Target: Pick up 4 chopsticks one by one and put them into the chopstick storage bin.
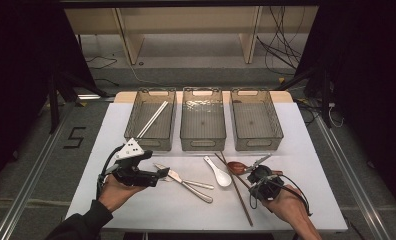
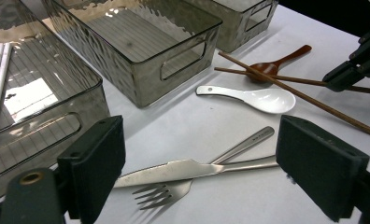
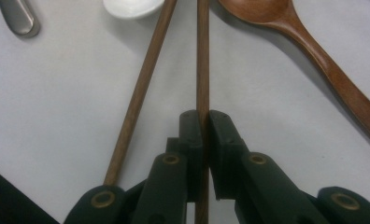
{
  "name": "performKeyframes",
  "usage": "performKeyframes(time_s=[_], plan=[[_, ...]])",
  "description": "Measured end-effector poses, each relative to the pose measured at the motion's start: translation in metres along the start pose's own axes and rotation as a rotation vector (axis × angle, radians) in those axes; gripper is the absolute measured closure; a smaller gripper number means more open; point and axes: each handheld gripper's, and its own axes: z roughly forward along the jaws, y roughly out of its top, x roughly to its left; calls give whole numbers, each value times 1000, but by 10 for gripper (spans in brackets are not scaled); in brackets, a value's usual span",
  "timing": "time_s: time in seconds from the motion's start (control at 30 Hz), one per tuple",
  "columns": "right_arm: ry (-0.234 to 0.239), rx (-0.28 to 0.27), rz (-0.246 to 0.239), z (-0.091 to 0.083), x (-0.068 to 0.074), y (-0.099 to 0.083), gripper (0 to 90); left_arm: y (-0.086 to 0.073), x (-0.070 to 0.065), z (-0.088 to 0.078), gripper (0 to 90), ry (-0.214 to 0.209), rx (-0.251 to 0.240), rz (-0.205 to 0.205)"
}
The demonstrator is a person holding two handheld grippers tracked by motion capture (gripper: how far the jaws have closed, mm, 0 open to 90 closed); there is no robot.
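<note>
My right gripper (image 3: 202, 115) is shut on a brown chopstick (image 3: 202, 56) low over the white table; the jaws clamp its shaft. The second brown chopstick (image 3: 138, 88) lies slanted just left of it, and a wooden spoon (image 3: 314, 46) lies to the right. In the high view the right gripper (image 1: 253, 176) sits at the right front beside the wooden spoon (image 1: 237, 167) and the long chopstick (image 1: 238, 192). My left gripper (image 2: 206, 140) stands open above a steel knife (image 2: 183, 170) and fork (image 2: 171, 192), touching neither. A white ceramic spoon (image 2: 262, 99) lies beyond them.
Three clear grey bins stand in a row at the back: left (image 1: 151, 142), middle (image 1: 202, 145), right (image 1: 258, 145). A pair of white chopsticks (image 1: 153, 119) rests in the left bin. The table's front edge (image 1: 206, 229) runs close to both hands.
</note>
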Motion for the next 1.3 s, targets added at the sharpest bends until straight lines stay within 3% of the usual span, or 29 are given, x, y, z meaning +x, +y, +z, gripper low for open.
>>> performKeyframes(time_s=[0.3,0.7,1.07,1.3], plan=[[-40,-27,-4,-4,-3,0,851,0,0,0,156,-2,8,6],[-41,-73,26,-11,-11,0,851,0,0,0,156,-3,5,4],[67,-170,34,-22,-6,4,851,2,-2,1,156,-13,3,1],[86,-194,34,-22,-6,6,851,2,-5,2,156,-27,1,-6]])
